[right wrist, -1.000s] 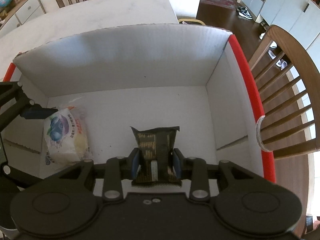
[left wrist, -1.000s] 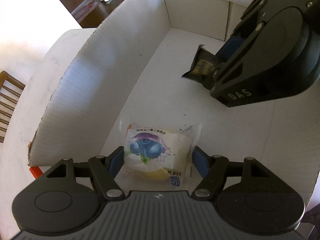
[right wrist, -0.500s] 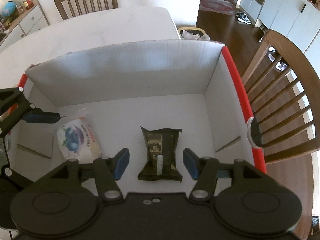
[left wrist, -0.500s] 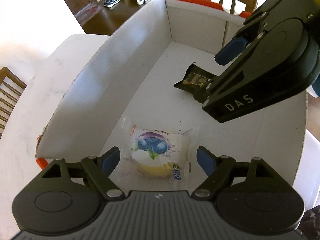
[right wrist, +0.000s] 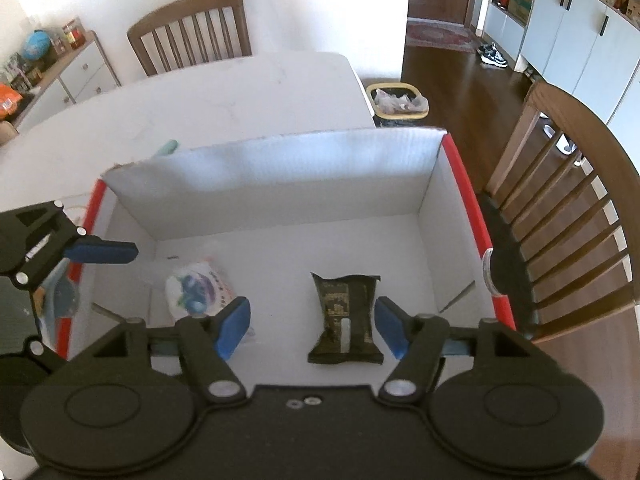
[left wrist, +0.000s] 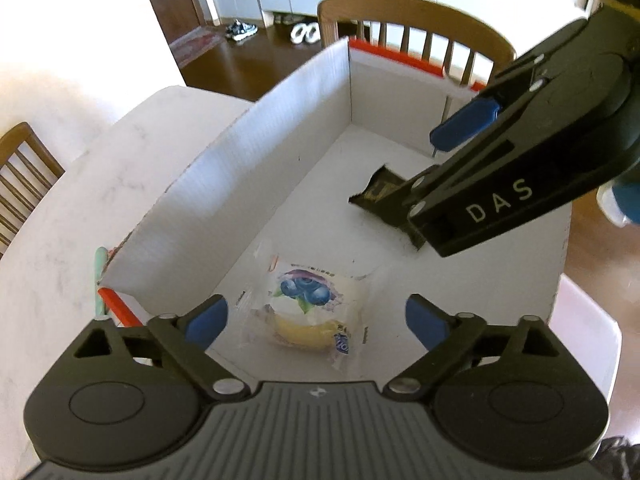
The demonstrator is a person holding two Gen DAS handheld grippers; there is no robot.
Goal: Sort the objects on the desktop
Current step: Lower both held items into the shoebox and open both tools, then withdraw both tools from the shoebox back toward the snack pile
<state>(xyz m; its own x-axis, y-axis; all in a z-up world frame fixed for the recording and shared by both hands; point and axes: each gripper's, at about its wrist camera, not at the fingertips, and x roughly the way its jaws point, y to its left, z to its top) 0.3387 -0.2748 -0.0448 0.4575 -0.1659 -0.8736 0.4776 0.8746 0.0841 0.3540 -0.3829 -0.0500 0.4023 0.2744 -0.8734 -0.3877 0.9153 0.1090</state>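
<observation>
both snacks are now lying on the floor of the white cardboard box with red rim [right wrist: 464, 184]. left gripper [left wrist: 316, 320] is standing wide open, just been opening, above the clear-wrapped blueberry-print bun [left wrist: 310, 308] at lower centre. right gripper [right wrist: 312, 328] is open, just been opening, over the dark foil snack packet [right wrist: 346, 316]. a pale green pen-like item [right wrist: 166, 147] is lying on the white tabletop [right wrist: 240, 92] behind the box, likely unsorted.

Black left gripper [left wrist: 316, 320] with blue pads, jaws just opening, spread wide, gripping nothing. Black right gripper [right wrist: 312, 326] likewise opening, tilted downward, empty.
</observation>
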